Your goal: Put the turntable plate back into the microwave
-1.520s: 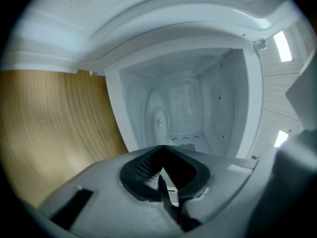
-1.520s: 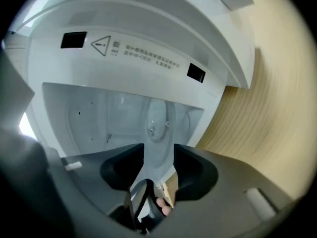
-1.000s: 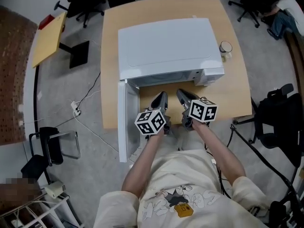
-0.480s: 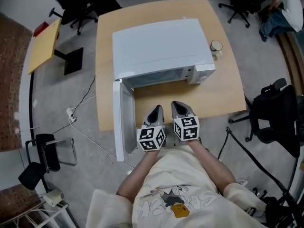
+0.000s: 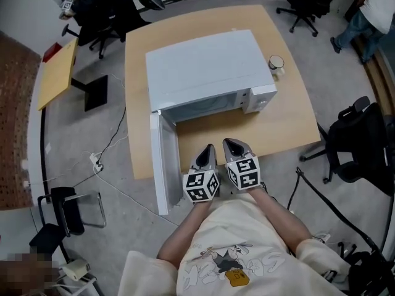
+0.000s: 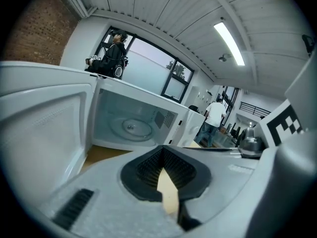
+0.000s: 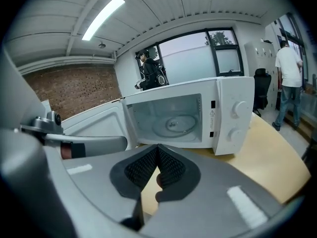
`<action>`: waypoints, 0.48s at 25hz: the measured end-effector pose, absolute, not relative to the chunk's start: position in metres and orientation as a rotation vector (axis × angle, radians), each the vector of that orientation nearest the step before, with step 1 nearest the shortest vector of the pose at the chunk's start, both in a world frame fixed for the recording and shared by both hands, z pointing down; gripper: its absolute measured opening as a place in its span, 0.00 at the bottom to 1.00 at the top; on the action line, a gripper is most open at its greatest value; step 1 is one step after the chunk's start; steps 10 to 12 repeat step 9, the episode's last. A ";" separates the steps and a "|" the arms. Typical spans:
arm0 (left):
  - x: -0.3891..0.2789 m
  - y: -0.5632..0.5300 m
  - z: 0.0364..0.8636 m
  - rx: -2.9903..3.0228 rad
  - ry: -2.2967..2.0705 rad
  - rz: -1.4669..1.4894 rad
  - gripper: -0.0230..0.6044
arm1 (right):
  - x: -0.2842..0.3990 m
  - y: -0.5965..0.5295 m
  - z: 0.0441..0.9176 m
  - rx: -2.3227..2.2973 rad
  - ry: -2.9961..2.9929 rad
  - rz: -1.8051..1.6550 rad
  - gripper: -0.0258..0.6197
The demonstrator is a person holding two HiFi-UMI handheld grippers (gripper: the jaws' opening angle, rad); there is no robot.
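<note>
Both fully closed, empty: left tool [image 6: 161, 152], right tool [image 7: 157, 149]; turntable plate [image 7: 174, 123] inside open microwave [image 5: 203, 66].

Ceiling strip lights [image 7: 101, 17] and bright windows [image 6: 148, 66] lit the room evenly; shadows stayed soft. Gripper views bent strongly, with dark vignetted corners.

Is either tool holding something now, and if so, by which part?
Nothing is held. The left tool and the right tool are both shut and empty.
</note>
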State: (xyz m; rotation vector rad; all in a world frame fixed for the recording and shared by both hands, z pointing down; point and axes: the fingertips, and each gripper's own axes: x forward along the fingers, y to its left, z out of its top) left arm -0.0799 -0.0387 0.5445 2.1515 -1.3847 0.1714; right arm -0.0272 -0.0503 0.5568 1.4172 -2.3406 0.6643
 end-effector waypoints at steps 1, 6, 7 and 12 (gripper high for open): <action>-0.080 -0.038 0.543 2.154 -1.383 0.169 0.04 | -0.028 -0.050 0.556 1.417 -2.342 0.661 0.05; -0.086 -0.036 0.541 2.158 -1.390 0.160 0.04 | -0.034 -0.047 0.554 1.416 -2.350 0.641 0.05; -0.088 -0.036 0.540 2.158 -1.391 0.158 0.04 | -0.035 -0.046 0.553 1.418 -2.352 0.638 0.05; -0.090 -0.037 0.540 2.159 -1.392 0.156 0.04 | -0.037 -0.047 0.552 1.424 -2.355 0.635 0.05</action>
